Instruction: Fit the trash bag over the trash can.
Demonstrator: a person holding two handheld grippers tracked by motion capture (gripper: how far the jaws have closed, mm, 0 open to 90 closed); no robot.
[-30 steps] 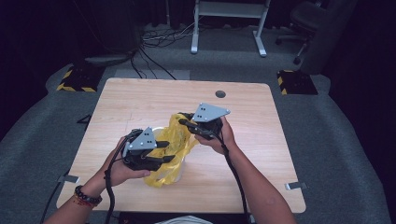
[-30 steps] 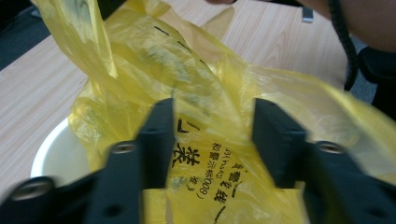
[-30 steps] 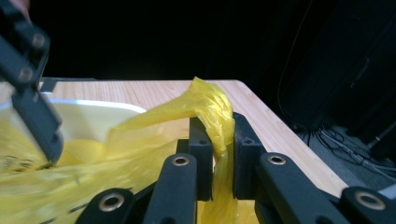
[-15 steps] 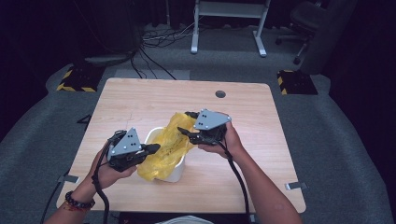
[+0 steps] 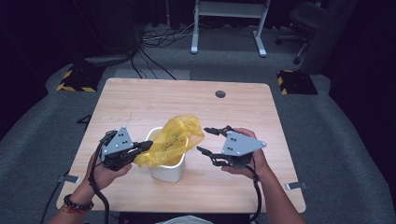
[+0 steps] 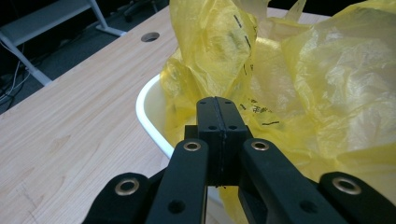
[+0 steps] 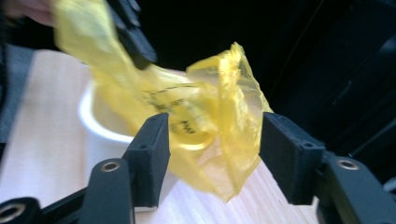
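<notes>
Yellow bag (image 5: pixel 173 140) sits half inside the white bin (image 5: pixel 166 170) at counter (image 5: pixel 140 100) centre, likely mid-lining. Left gripper (image 5: pixel 145 146) at 9 o'clock clamps its edge; right gripper (image 5: pixel 208 141), jaws apart at 3 o'clock, probably must grab the opposite edge.

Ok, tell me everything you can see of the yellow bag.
The yellow bag is thin, crinkled, see-through plastic with some small black print. It sits partly inside the white bin near the table's front edge, bunched and rising above the rim, one flap leaning toward the right. The left gripper is shut on its left edge, over the bin's side. The right gripper is open beside it, jaws either side of the flap without pinching it.
</notes>
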